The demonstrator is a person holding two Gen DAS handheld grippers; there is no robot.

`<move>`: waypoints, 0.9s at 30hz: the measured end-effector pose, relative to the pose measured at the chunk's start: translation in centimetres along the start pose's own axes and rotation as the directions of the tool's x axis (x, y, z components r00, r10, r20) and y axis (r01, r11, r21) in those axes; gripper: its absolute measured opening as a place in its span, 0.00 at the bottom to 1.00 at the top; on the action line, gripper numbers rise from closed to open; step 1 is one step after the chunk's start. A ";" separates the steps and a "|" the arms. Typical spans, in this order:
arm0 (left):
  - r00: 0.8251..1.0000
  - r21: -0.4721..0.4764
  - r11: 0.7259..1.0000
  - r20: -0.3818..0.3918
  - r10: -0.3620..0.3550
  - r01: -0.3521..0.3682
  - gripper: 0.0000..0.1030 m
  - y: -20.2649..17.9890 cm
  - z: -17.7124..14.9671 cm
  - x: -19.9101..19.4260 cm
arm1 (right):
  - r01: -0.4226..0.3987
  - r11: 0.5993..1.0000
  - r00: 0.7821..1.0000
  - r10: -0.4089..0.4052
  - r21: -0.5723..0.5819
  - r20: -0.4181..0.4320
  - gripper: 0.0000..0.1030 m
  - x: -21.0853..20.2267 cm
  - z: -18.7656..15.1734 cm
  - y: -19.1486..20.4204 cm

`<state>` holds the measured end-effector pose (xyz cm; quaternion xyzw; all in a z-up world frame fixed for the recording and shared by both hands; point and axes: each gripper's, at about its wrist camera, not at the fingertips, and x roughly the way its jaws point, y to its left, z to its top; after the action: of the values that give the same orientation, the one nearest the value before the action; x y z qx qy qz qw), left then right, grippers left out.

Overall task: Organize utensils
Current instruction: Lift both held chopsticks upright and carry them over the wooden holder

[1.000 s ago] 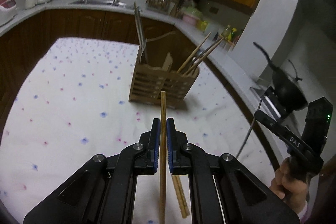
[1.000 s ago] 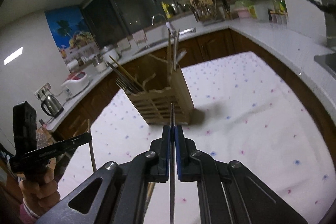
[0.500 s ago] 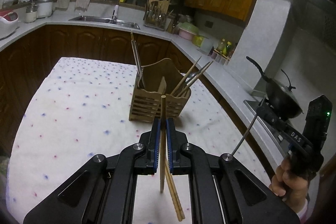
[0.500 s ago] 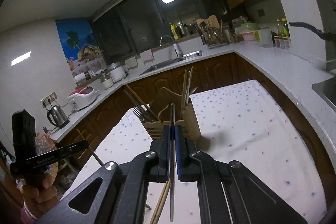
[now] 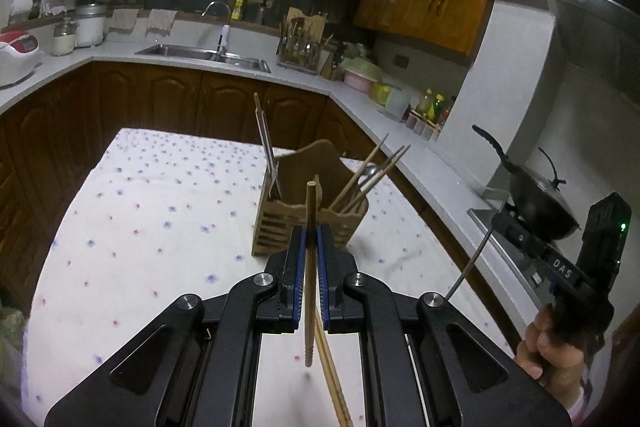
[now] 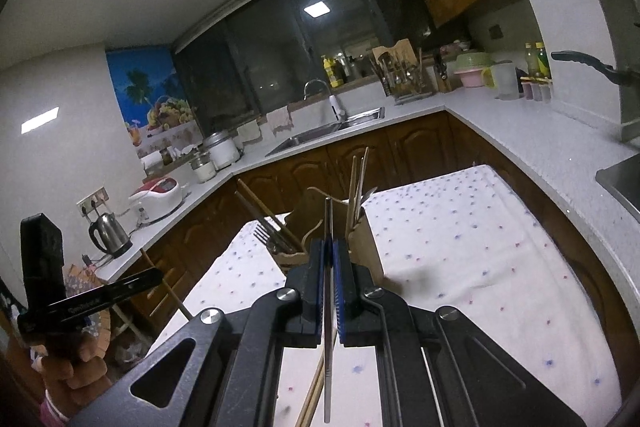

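We find the left gripper [image 5: 311, 239] clamped on a wooden chopstick [image 5: 309, 267], held upright clear of the tablecloth [image 5: 140, 219]. The right gripper [image 6: 331, 251] is pinched tight on a thin metal utensil [image 6: 328, 307], possibly a chopstick; its ends are unclear. The wooden utensil holder [image 5: 304, 223] stands at twelve o'clock of both grippers, near the table's right edge. Open cloth lies at nine o'clock in the left wrist view. A second chopstick [image 5: 334, 379] lies on the cloth below the left gripper.
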<state>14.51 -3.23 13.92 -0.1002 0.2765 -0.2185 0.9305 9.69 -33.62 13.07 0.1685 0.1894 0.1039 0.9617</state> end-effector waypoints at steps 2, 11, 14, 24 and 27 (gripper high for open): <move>1.000 0.001 1.000 0.018 0.002 -0.002 0.05 0.0 0.7 -0.1 | 0.002 1.000 1.000 -0.002 0.002 0.008 0.04 0.2 0.3 0.0; 0.995 0.004 1.000 0.094 0.014 -0.015 0.05 -0.3 4.4 0.2 | 0.009 1.000 0.998 -0.009 0.002 0.060 0.04 1.3 2.5 0.1; 0.993 -0.001 1.000 0.121 0.008 -0.008 0.05 -0.2 6.0 0.6 | 0.012 1.000 0.997 -0.012 0.002 0.078 0.04 2.1 3.5 0.1; 0.974 -0.023 0.999 0.223 0.032 -0.027 0.05 0.1 11.2 2.6 | 0.029 1.000 0.985 -0.028 -0.001 0.172 0.04 5.8 7.5 0.6; 0.968 -0.029 0.998 0.243 0.055 -0.050 0.05 0.0 12.5 4.0 | 0.038 0.999 0.978 -0.035 -0.008 0.205 0.04 6.8 8.5 0.8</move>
<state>24.49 -4.21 22.37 -0.1293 0.1651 -0.1766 0.9617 19.15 -33.54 18.49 0.1692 0.0916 0.0694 0.9789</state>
